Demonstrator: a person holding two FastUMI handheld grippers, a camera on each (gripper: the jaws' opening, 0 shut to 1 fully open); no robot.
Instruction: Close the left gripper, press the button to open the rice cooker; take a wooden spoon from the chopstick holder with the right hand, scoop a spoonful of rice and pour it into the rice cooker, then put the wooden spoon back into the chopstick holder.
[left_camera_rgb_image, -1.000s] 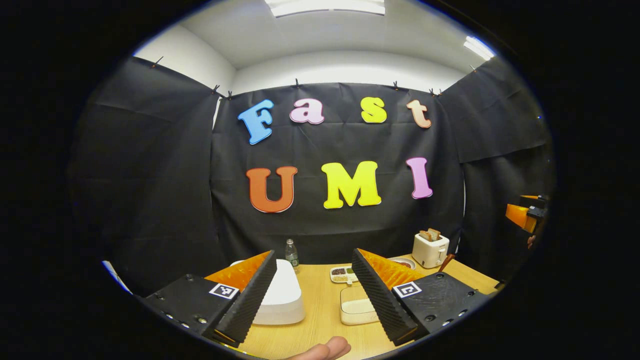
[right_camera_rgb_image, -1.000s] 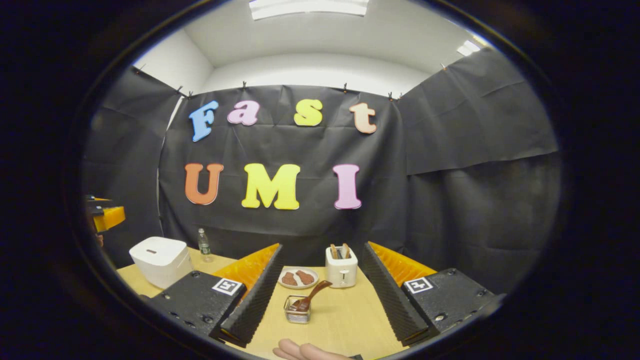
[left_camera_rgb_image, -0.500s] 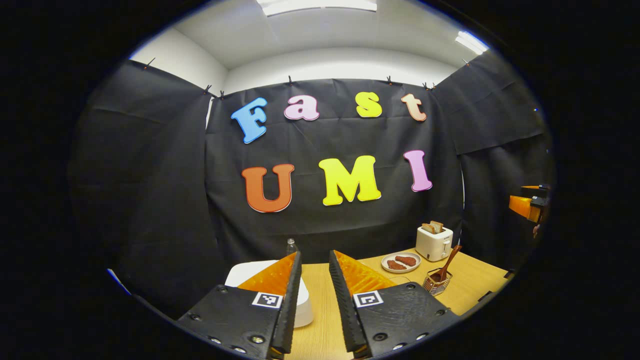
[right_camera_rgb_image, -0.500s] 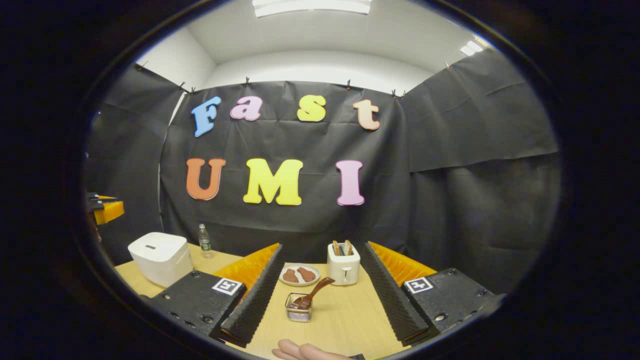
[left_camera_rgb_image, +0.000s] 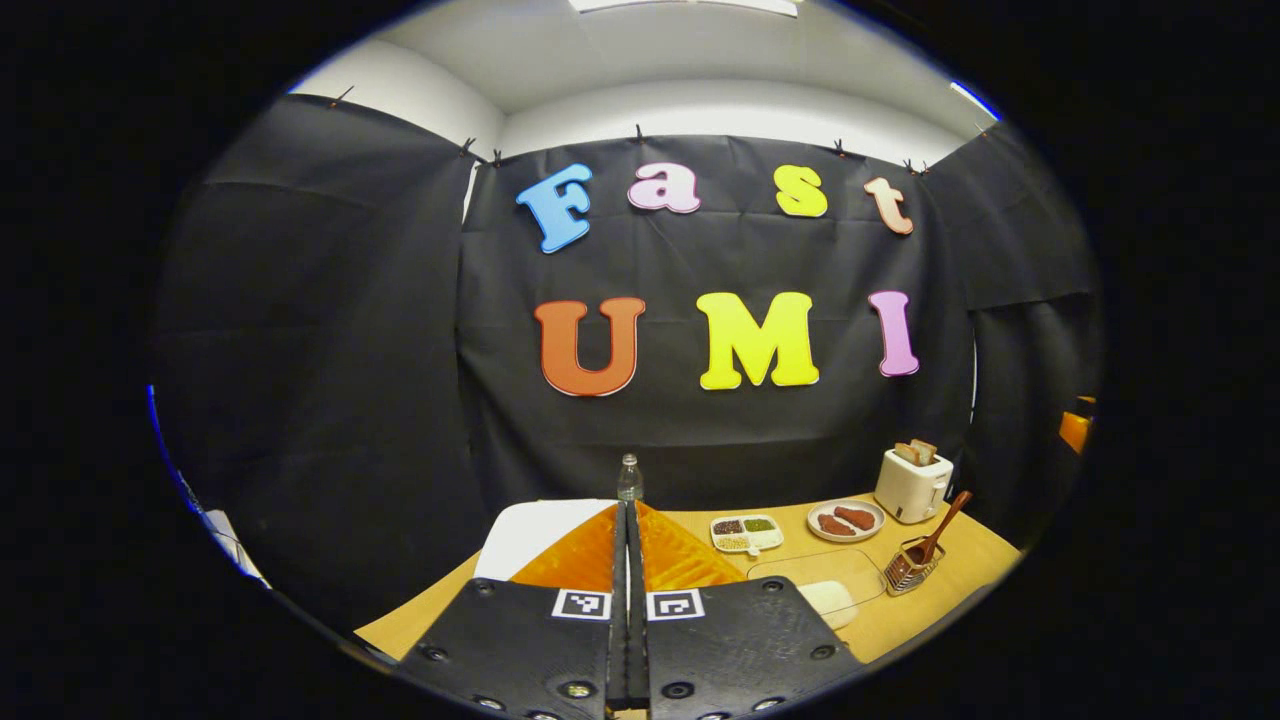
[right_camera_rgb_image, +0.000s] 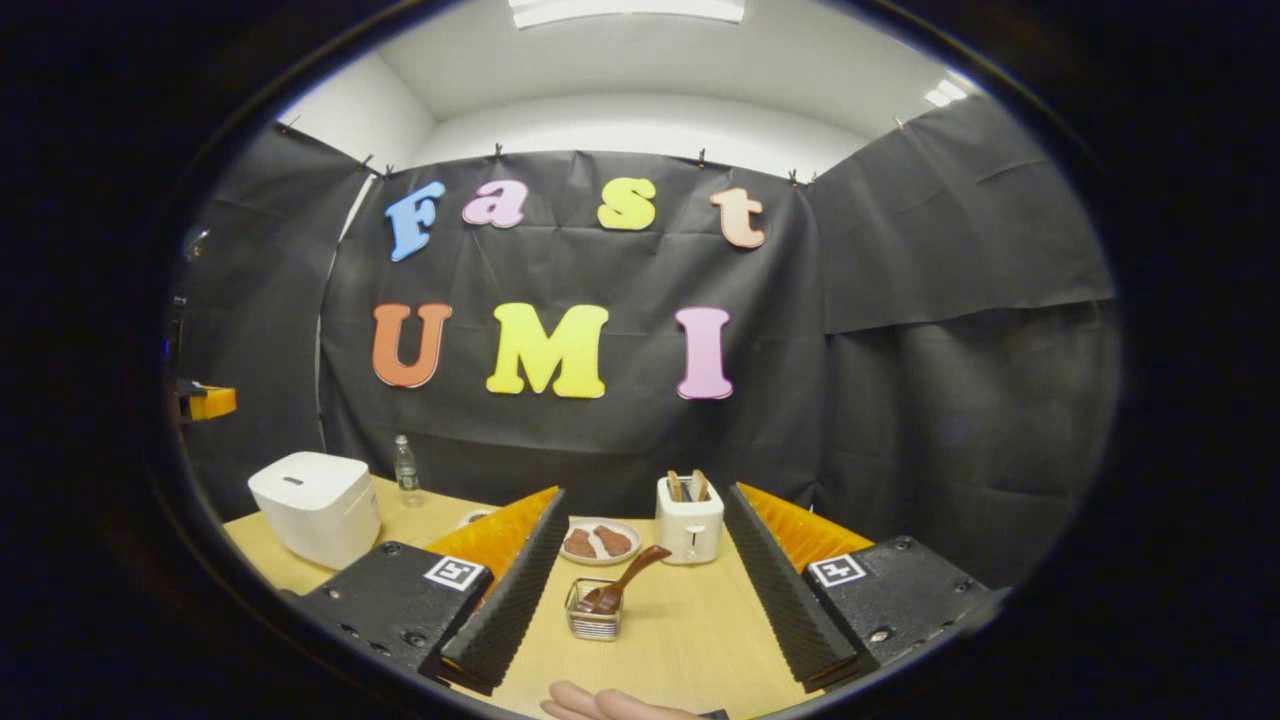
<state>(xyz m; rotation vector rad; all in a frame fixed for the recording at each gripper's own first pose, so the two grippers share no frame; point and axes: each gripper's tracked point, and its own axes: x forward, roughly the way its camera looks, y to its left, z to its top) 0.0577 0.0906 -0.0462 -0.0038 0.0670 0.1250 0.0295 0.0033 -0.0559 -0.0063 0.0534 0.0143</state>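
1. Left gripper view: the left gripper (left_camera_rgb_image: 627, 560) has its two fingers pressed flat together with nothing between them, so the closing part of the task looks done. Pressed together, they make one blunt tip for pushing.
2. Just beyond that tip sits the white rice cooker (left_camera_rgb_image: 530, 530), lid down, on the wooden table (left_camera_rgb_image: 940, 590). Its button is hidden in this view; in the right gripper view a small dark slot shows on the cooker's top (right_camera_rgb_image: 292, 481), which may be the button, though I cannot be sure.
3. To press well, I would line the tip up squarely over the button and push straight down, slowly, so it does not skid across the smooth lid or shove the cooker along the table. Keep clear of the lid's swing once it pops.
4. Right gripper view: the right gripper (right_camera_rgb_image: 640, 585) has its fingers wide apart and empty, pointed at the chopstick holder (right_camera_rgb_image: 592, 612). The wooden spoon (right_camera_rgb_image: 622, 580) stands in it, leaning to the right.
5. A clear box of rice (left_camera_rgb_image: 815, 590) lies between the cooker and the holder, with a plate (right_camera_rgb_image: 598, 541), a toaster (right_camera_rgb_image: 688, 520) and a water bottle (left_camera_rgb_image: 628, 478) farther back.
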